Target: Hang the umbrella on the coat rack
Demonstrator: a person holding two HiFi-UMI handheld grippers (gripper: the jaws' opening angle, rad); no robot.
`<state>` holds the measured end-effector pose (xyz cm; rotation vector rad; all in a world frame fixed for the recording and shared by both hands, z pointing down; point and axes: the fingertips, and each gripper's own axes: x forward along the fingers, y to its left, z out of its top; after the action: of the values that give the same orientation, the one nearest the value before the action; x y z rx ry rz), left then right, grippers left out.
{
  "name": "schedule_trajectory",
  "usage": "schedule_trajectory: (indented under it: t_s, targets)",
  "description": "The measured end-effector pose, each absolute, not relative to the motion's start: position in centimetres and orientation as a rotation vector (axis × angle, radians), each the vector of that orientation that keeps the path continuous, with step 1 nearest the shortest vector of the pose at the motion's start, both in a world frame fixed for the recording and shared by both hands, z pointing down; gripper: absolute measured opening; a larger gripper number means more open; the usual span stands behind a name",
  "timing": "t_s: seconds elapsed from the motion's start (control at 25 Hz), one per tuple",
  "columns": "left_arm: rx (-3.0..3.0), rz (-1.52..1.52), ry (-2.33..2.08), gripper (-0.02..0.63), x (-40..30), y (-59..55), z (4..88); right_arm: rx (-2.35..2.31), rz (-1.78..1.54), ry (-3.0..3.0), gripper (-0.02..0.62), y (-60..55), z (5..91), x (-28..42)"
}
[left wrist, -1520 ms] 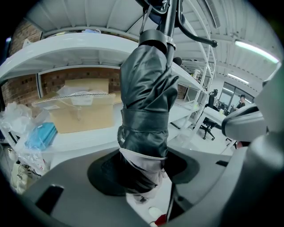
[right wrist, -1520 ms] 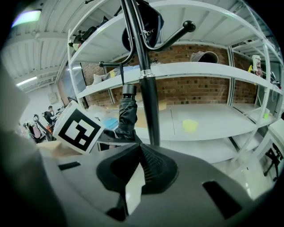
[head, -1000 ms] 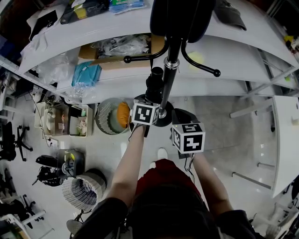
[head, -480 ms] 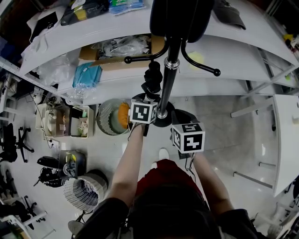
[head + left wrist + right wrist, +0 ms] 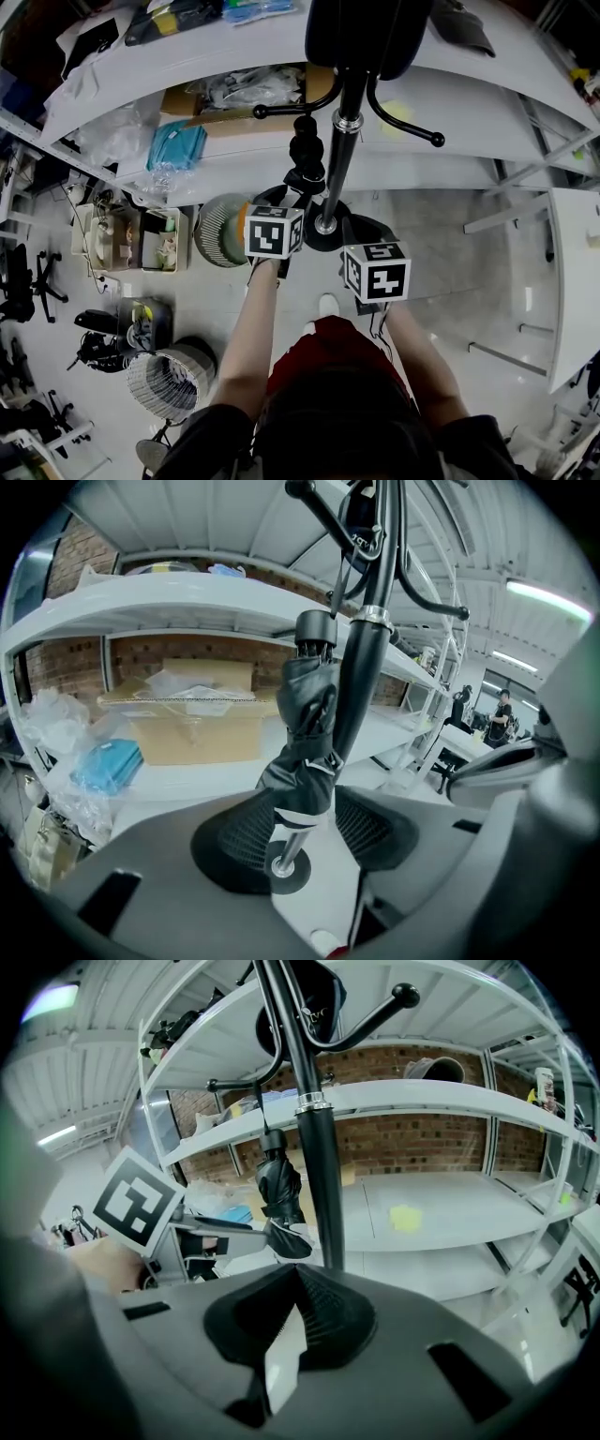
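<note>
The black coat rack pole point(image 5: 339, 141) point(image 5: 361, 667) point(image 5: 319, 1176) stands in front of me. A folded black umbrella point(image 5: 305, 155) point(image 5: 309, 724) point(image 5: 278, 1190) hangs upright beside the pole, below the left hook point(image 5: 281, 111). My left gripper point(image 5: 292, 195) point(image 5: 305, 832) point(image 5: 272, 1232) sits under it. The umbrella's lower end and metal tip lie between its jaws, which have just been closing a little. The pads stand apart from the tip on both sides. My right gripper point(image 5: 354, 232) point(image 5: 305, 1283) is shut on nothing, low and right of the pole.
White shelves point(image 5: 469, 103) curve behind the rack, holding a cardboard box point(image 5: 202, 98) and a blue bag point(image 5: 173, 150). A dark item point(image 5: 366, 33) tops the rack. On the floor stand the rack's round base point(image 5: 323, 234), a round bin point(image 5: 220, 230) and a wire basket point(image 5: 169, 380).
My left gripper has drawn back to the left, away from the pole, and the umbrella stays hanging by the rack. The right gripper has not moved.
</note>
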<state>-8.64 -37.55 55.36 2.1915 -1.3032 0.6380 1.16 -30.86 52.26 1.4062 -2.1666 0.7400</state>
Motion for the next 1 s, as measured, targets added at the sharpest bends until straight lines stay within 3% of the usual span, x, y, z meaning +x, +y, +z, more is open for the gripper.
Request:
schedule_trajectory:
  t_s: [0.36, 1.0]
  targets:
    - [2.230, 0.566, -1.352, 0.082, -10.3, -35.5, 52.6, 1.386, 0.726, -2.197, 0.018, -30.2, 51.6, 0.1]
    - [2.294, 0.362, -1.383, 0.012, -12.0, -29.4, 47.2, 1.409, 0.715, -2.254, 0.018, -27.1, 48.6, -0.5]
